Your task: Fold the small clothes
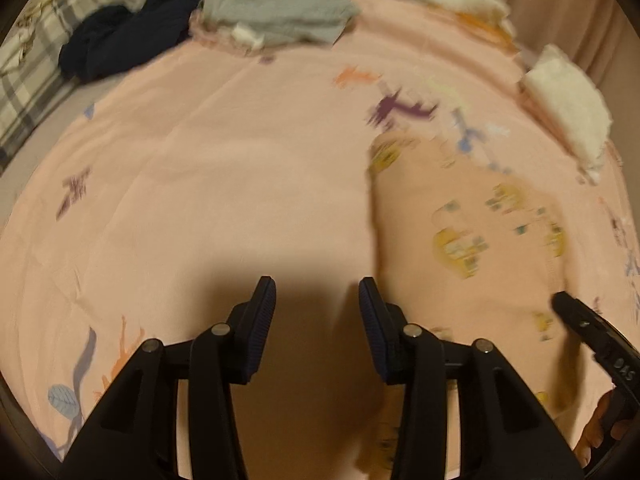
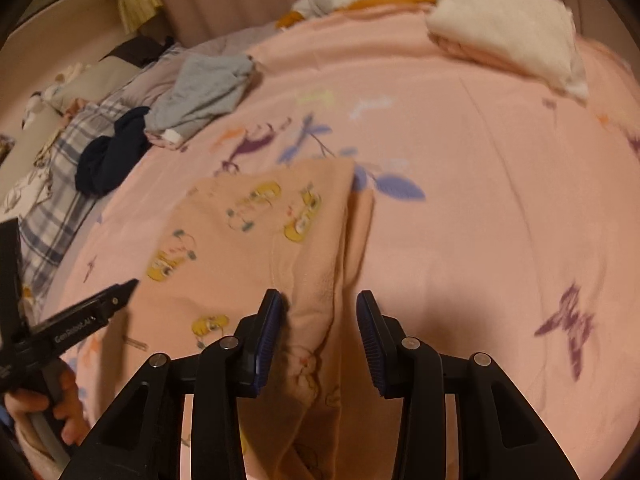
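flat on the pink bedspread (image 2: 460,220), peach printed garment (image 2: 256,240), left gripper (image 1: 317,304) agape, right gripper (image 2: 318,312) agape over its fold

White lettering "GenRobot.AI" runs along the side of the left gripper (image 2: 128,286), slightly blurred.

The left black two-finger gripper (image 1: 317,300) has its jaws spread wide, nothing between the ribbed dark-blue pads (image 1: 266,312). The right black two-finger gripper (image 2: 319,312) is likewise parted, its ribbed pads (image 2: 272,320) well apart. In the right wrist view, the left unit enters from the left side, pointing up and right, with the person's bare left hand (image 2: 44,412) wrapped around its handle. In the left wrist view, the right unit's fingertip appears at the right side, fingers of the right hand (image 1: 600,428) gripping behind it.
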`<state>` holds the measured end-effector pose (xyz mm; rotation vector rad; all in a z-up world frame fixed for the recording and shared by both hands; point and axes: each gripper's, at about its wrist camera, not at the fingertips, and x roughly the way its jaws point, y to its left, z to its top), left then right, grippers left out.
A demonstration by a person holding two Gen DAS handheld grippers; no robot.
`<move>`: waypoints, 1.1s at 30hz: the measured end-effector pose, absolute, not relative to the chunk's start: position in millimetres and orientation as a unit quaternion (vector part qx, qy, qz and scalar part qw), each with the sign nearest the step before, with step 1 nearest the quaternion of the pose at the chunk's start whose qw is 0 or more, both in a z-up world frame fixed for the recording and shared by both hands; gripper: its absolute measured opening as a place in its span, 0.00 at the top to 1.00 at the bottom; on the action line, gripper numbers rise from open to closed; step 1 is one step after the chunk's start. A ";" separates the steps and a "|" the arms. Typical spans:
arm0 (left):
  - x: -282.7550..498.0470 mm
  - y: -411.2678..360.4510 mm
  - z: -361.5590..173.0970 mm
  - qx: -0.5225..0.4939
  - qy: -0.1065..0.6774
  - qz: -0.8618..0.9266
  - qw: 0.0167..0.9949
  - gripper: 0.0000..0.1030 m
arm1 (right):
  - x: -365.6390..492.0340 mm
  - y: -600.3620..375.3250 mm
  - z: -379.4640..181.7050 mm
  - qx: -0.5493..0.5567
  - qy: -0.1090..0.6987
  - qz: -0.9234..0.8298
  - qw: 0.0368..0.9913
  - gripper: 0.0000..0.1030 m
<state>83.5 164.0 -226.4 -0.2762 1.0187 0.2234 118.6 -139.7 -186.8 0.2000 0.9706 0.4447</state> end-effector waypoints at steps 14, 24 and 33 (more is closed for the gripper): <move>60.8 154.4 -195.7 -0.141 0.446 0.089 0.880 0.56 | 103.3 -152.4 -171.4 0.117 0.466 0.195 0.855 0.60; 38.1 128.1 -150.2 -0.182 0.407 0.000 0.895 0.08 | 75.9 -168.7 -133.0 0.123 0.435 0.174 0.875 0.14; 35.4 114.3 -144.2 -0.182 0.420 -0.025 0.889 0.01 | 60.7 -164.8 -119.4 0.112 0.428 0.174 0.880 0.04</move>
